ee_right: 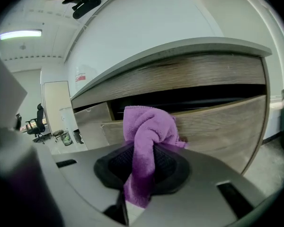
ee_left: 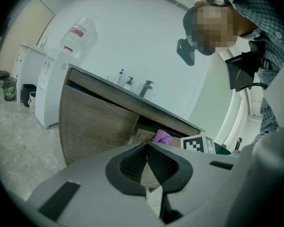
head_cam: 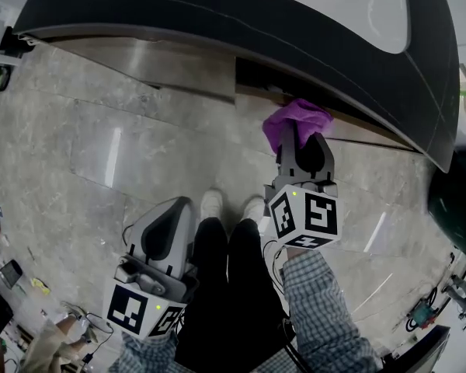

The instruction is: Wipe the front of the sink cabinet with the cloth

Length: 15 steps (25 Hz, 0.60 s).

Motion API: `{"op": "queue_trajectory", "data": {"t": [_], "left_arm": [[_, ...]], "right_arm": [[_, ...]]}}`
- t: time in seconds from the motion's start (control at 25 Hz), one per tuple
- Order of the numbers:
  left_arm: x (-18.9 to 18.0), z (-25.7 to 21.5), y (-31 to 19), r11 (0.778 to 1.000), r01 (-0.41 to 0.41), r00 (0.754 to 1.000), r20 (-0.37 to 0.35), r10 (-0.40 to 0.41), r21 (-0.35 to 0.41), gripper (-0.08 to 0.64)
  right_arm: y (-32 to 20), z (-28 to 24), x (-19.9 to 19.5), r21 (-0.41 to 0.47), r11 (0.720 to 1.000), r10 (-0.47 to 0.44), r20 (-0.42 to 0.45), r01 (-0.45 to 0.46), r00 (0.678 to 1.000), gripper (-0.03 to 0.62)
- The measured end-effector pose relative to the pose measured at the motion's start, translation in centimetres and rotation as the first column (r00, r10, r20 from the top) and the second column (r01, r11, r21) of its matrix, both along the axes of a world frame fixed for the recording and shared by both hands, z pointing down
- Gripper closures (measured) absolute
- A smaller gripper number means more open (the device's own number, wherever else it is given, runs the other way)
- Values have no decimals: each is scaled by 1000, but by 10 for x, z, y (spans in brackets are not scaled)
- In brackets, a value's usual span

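The right gripper (ee_right: 143, 162) is pinching the purple cloth (ee_right: 149, 126) between its jaws. A tail hangs below the pads and the bunched head sticks out past the tips, so the cloth's long axis runs along the jaws, toward the cabinet. The wooden cabinet front (ee_right: 222, 122) lies straight ahead of this gripper. The head of the cloth appears to touch it at a panel's top edge, just under a dark gap (ee_right: 194, 96) below the counter (head_cam: 217, 14). What is inside that gap cannot be made out. The panel runs long from side to side, with bare wood on both sides of the cloth, so the coming wipe is probably a sideways stroke with the cloth pressed forward. The left gripper (head_cam: 169, 231) hangs low beside the person's leg, well apart from the cabinet, its jaws pressed together on nothing, so the right one is far nearer the work. The visible part of the sink basin (head_cam: 373, 6) shows nothing in it. Two bottles (ee_left: 124, 78) and a tap (ee_left: 146, 86) stand on the counter. A small bin (ee_left: 9, 89) stands on the floor far off, and its contents are too small to tell.
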<state>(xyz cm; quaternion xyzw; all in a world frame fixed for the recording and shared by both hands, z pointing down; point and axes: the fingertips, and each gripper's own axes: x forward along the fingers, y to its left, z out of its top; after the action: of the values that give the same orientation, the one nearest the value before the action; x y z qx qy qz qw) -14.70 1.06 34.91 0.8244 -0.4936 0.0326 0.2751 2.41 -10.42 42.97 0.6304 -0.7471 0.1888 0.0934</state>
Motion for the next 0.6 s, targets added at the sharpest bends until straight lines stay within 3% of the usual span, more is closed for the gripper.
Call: {"op": "queue_trajectory", "data": {"t": [0.6], "left_arm": [[-35, 1, -3, 998, 70, 998, 7, -70, 4, 549]], "right_arm": [[-12, 20, -107, -59, 966, -257, -72, 253, 964, 511]]}}
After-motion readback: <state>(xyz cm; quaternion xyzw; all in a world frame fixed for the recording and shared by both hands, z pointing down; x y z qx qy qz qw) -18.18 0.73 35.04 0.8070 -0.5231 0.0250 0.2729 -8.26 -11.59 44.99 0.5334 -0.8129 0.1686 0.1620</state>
